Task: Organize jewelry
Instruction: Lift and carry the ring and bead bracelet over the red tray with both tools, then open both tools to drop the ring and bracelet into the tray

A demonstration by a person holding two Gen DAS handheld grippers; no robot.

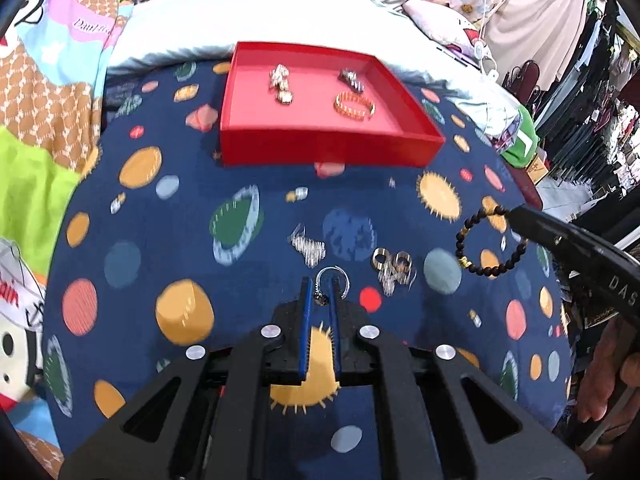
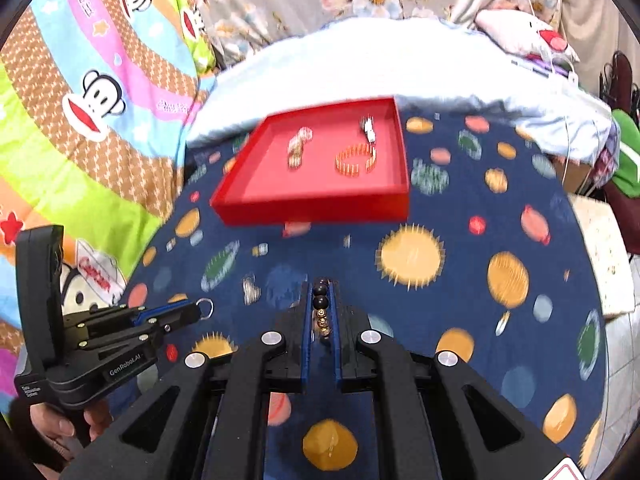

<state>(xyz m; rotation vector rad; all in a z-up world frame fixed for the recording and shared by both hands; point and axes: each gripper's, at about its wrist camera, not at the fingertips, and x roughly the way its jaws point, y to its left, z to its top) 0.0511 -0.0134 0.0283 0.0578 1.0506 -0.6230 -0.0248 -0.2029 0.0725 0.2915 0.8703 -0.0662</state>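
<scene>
A red tray [image 1: 320,148] [image 2: 312,208] sits at the far side of the blue planet-print cloth. It holds an orange bracelet [image 1: 354,106] [image 2: 356,159] and two pale metal pieces [image 1: 282,84] [image 1: 352,79]. My left gripper [image 1: 320,286] [image 2: 198,310] is shut on a silver ring with a small charm [image 1: 332,282] [image 2: 205,307]. My right gripper [image 2: 321,288] [image 1: 514,214] is shut on a dark bead bracelet [image 1: 490,242] [image 2: 321,302], which hangs from its tip above the cloth. A silver chain piece [image 1: 308,246] and a cluster of rings [image 1: 394,266] lie loose on the cloth.
A white pillow [image 1: 256,20] lies behind the tray. Bright cartoon bedding [image 2: 92,92] is on the left. Clothes racks and a green item [image 1: 524,140] stand at the right, past the cloth's edge.
</scene>
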